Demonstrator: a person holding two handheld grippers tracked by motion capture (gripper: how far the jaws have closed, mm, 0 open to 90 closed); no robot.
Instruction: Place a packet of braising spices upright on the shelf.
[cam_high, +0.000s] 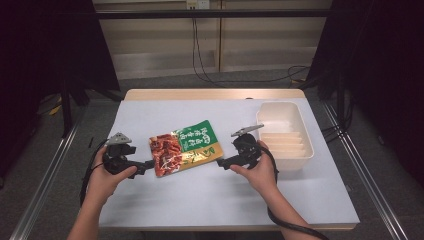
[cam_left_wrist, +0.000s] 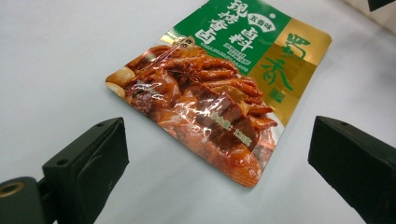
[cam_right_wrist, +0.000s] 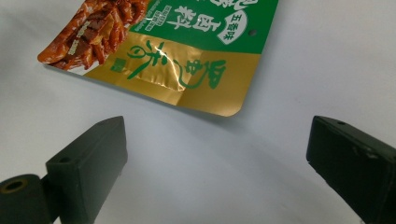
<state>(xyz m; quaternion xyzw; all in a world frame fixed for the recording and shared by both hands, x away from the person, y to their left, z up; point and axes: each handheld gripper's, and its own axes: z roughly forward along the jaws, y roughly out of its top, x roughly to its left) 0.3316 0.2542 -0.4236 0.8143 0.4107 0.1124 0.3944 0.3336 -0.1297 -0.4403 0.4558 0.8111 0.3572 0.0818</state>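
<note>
A shiny food packet (cam_high: 185, 147) lies flat on the white table (cam_high: 200, 195), near the middle. It has a green top with white writing, a gold strip down one side, and a picture of brown meat. The left gripper (cam_high: 149, 163) sits just beside the meat end of the packet, and its two black jaws are spread wide apart with nothing between them. In the left gripper view the packet (cam_left_wrist: 219, 84) lies just ahead of the jaws. The right gripper (cam_high: 220, 163) is near the gold corner of the packet, and its jaws are wide apart too, holding nothing. A cream plastic tub (cam_high: 300, 150) stands on the table to the right, behind the right hand (cam_high: 260, 172).
</note>
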